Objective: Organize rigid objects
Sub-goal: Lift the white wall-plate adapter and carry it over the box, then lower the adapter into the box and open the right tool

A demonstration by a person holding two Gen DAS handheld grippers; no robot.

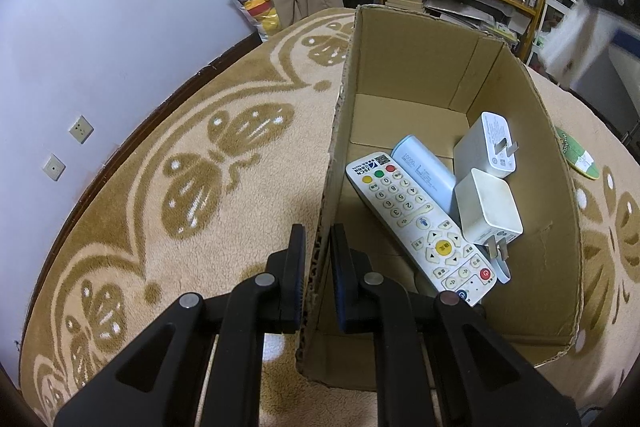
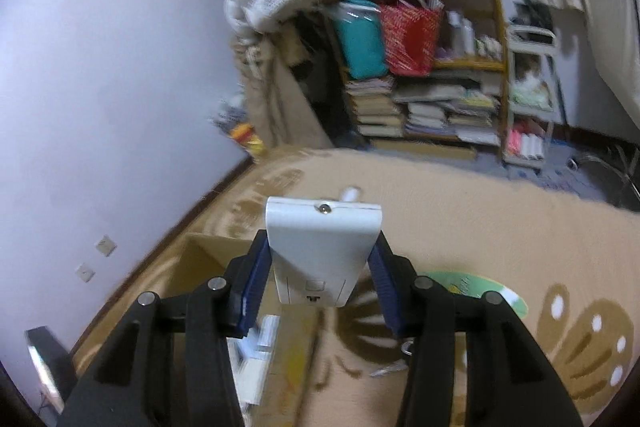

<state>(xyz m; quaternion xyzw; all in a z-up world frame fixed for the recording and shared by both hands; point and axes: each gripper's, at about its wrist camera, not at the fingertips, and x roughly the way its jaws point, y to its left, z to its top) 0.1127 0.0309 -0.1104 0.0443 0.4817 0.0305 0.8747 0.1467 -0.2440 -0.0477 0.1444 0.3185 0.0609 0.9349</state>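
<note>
An open cardboard box (image 1: pixel 520 131) sits on the patterned carpet. Inside lie a white remote control (image 1: pixel 416 227), a light blue power bank (image 1: pixel 424 175) and two white plug adapters (image 1: pixel 488 143) (image 1: pixel 486 207). My left gripper (image 1: pixel 318 243) is shut on the box's left wall, one finger outside and one inside. My right gripper (image 2: pixel 320 267) is shut on a white flat device (image 2: pixel 320 247) and holds it above the carpet. The box (image 2: pixel 208 255) shows blurred at lower left in the right wrist view.
A round green paper fan (image 1: pixel 576 155) lies on the carpet right of the box; it also shows in the right wrist view (image 2: pixel 480 287). A small white item (image 2: pixel 350 194) and a metal key-like piece (image 2: pixel 390 367) lie on the carpet. Cluttered shelves (image 2: pixel 440 67) stand behind.
</note>
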